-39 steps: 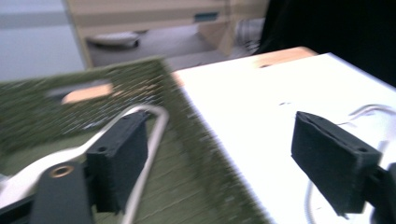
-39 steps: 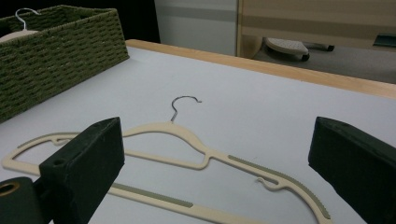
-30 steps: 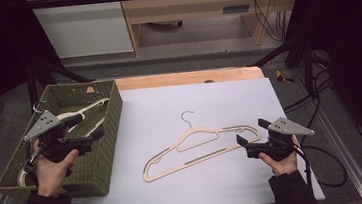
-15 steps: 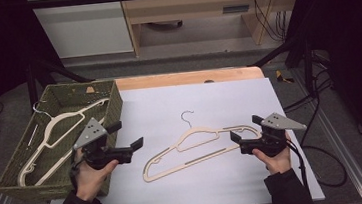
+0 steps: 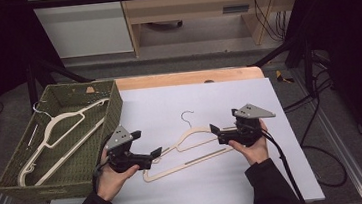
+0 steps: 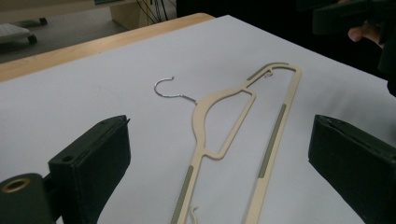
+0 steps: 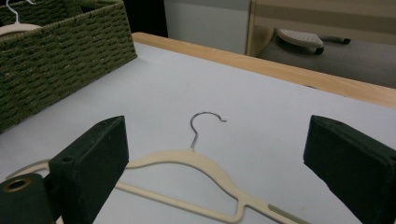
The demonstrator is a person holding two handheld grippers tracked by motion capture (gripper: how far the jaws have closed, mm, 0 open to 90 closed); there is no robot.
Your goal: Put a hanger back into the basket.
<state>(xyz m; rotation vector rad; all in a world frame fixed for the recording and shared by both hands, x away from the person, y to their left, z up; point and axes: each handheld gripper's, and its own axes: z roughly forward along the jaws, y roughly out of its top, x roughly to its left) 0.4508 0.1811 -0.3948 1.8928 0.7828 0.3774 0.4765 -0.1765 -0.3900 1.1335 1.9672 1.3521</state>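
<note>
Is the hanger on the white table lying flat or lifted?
Flat: the hanger rests on the table, between both open grippers.

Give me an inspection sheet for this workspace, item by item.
Surface: white sheet over a wooden table.
Job's things: cream hanger with a wire hook flat on the sheet; a second cream hanger in the green woven basket.
Clutter: nothing seen.
Grippers: left gripper and right gripper open, one at each end of the flat hanger.
Cables: black cable from the right gripper.
Surroundings: pale cabinet, grey floor.
</note>
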